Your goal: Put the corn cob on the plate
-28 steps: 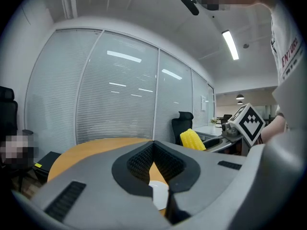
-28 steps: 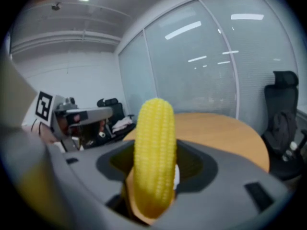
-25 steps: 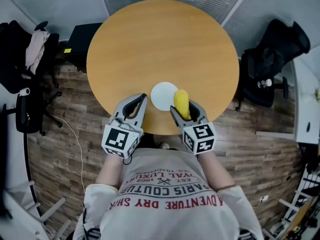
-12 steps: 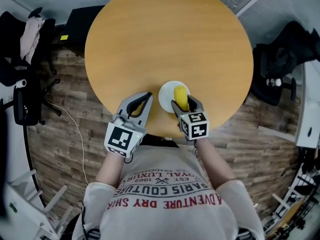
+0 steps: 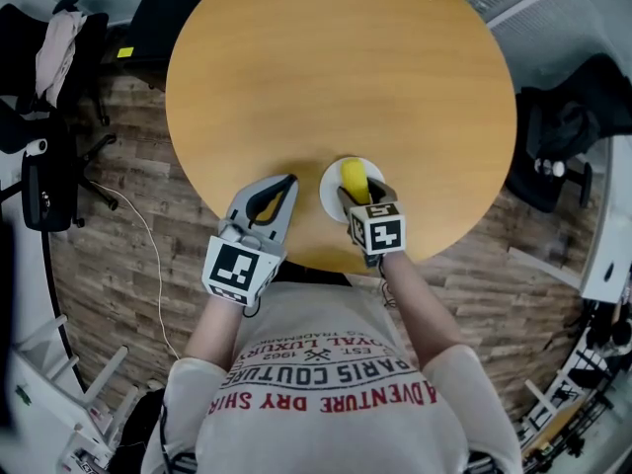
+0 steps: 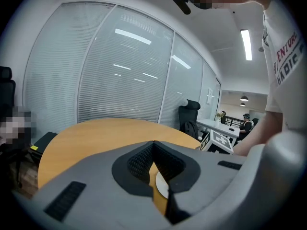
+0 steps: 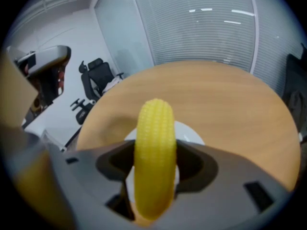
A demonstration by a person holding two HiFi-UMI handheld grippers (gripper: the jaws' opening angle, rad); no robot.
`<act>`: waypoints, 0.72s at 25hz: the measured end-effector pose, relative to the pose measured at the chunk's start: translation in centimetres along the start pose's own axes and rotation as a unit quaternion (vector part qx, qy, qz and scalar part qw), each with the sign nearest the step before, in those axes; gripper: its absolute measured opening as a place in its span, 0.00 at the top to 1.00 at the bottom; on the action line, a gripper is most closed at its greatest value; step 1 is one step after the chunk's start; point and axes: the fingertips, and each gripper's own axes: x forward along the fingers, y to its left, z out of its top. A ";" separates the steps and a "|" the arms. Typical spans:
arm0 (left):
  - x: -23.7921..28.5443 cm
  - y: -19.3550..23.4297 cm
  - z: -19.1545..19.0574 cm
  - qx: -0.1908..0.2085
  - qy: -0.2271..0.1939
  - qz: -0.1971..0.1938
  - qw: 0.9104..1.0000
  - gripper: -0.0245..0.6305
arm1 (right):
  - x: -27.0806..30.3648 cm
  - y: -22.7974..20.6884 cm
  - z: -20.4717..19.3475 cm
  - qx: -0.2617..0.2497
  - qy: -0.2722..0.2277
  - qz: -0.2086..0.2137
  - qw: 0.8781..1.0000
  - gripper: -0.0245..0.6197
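A yellow corn cob (image 5: pixel 354 179) (image 7: pixel 154 152) sits lengthwise between the jaws of my right gripper (image 5: pixel 359 192) (image 7: pixel 153 174), which is shut on it. The cob hangs over a small white plate (image 5: pixel 331 192) (image 7: pixel 189 132) near the front edge of the round wooden table (image 5: pixel 336 77). I cannot tell whether the cob touches the plate. My left gripper (image 5: pixel 271 197) (image 6: pixel 156 169) hovers at the table's front edge, left of the plate, jaws closed with nothing between them. The plate's edge (image 6: pixel 161 186) shows under the left jaws.
Black office chairs stand at the left (image 5: pixel 44 181) and right (image 5: pixel 568 131) of the table. A dark box (image 5: pixel 158 18) sits on the floor at the back left. Wood floor surrounds the table.
My right gripper has carried the corn cob leftward and forward, from beside the plate to over it. The left gripper has stayed near the table edge.
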 end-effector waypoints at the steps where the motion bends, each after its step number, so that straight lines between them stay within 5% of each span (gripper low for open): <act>1: 0.1 0.1 -0.1 0.000 0.000 0.002 1.000 0.91 | 0.3 0.0 -0.1 -0.001 0.005 0.001 1.000 0.55; 18: 0.0 0.9 -1.0 0.007 0.006 0.016 1.000 0.91 | 1.6 0.6 -0.3 -0.016 0.014 -0.002 1.000 0.55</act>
